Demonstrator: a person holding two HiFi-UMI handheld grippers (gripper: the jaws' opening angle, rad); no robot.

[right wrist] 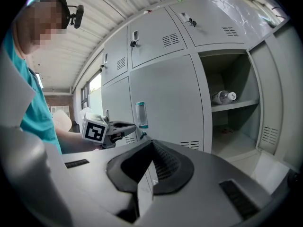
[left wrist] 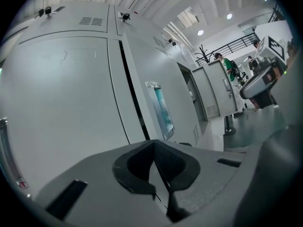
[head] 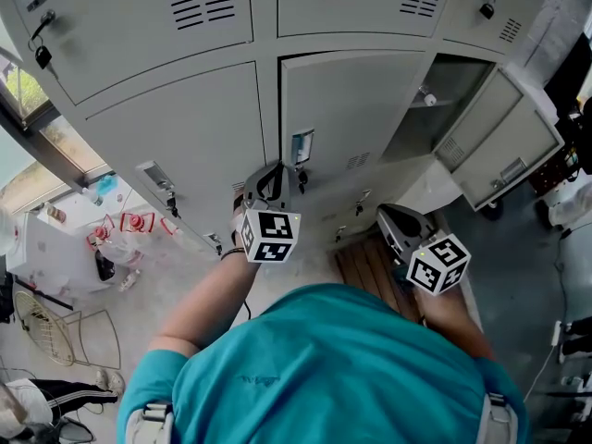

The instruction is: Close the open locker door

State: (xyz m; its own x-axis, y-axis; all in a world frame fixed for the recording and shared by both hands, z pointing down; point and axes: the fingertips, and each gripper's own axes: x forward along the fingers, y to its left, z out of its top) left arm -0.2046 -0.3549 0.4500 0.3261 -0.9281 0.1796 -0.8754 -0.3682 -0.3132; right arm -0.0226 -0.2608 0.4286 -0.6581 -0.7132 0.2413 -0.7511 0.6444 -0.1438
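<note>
Left tool [head: 270,178] has its jaws pressed together on nothing, nose close to the closed middle door [head: 347,109] at 12 o'clock. The right tool [head: 392,218] sits just beside it, jaws likewise together and empty. The open locker door [head: 504,141] hangs wide out at 2 o'clock, hinged on the right edge of its compartment [head: 442,109] and well apart from both tools, with bare floor [head: 518,248] between the right tool and the door's free edge.

Smooth, matt grey painted-metal locker door [head: 504,141]
</note>
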